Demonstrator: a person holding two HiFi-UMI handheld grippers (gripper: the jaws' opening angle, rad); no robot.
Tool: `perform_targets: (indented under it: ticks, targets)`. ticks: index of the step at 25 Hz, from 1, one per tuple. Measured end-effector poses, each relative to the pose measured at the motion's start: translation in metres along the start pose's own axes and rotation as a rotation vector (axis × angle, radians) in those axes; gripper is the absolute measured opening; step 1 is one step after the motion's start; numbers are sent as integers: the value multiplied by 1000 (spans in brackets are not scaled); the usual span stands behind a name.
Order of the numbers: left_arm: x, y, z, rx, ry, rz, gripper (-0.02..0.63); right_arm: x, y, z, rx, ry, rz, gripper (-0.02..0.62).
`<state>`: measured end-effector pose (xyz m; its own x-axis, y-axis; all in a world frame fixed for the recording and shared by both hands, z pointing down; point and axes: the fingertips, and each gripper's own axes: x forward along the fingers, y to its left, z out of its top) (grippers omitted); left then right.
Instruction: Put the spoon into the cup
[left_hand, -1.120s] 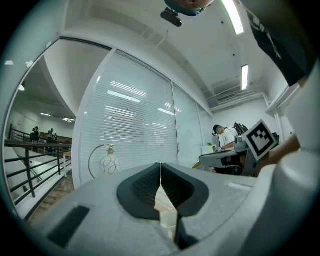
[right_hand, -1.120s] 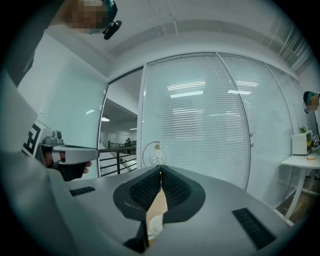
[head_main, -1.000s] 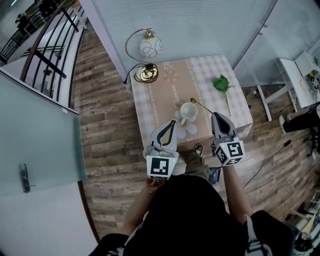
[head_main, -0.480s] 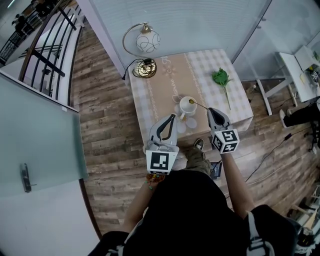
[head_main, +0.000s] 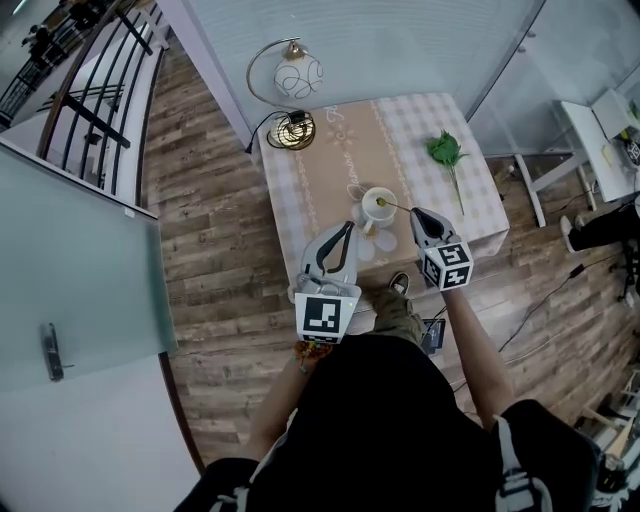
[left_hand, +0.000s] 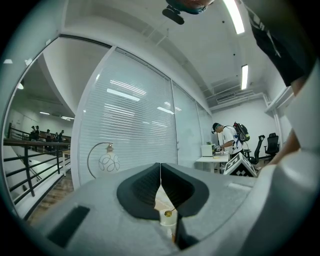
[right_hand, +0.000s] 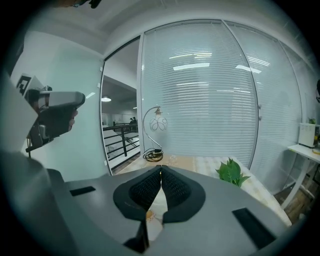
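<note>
Spoon (head_main: 397, 207) bowl has shifted from just beside the cup (head_main: 372, 211) to over its mouth; whether it touches inside can't be told. Lamp (head_main: 298, 76) stands at the far left corner of the table (head_main: 300, 200). Left gripper (head_main: 346, 228) hovers near the cup, jaw tips pressed together on nothing. Right gripper (head_main: 416, 213) pinches the spoon's handle end, jaws closed on it. Green leaf sprig (head_main: 444, 150) lies far right.
</note>
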<state>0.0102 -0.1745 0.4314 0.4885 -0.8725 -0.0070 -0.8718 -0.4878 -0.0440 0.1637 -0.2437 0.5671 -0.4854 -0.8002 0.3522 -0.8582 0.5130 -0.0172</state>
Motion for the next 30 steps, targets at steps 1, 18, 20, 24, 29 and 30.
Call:
perform_targets:
  ticks: [1,18,20,24,29,30]
  targets:
    - [-1,1,-1,-1,1,3,18,2,0,-3,1,9,-1,8]
    - [-12,22,-8,-2,18,57,17,24,2,-40,19,119,-42,9]
    - [-12,20,-8,-2,19,53,18,24,3,-41,16,121,-40,9]
    - [-14,18,-10,-4,22,48,18,20,4,-43,0,121,-49,9]
    - [-15,15,-9,-5,24,36,18,12,5,-38,-6,101,-70,9]
    - [-16,14,-9,-5,23,34,18,11,6,-37,-6,97,-70,9]
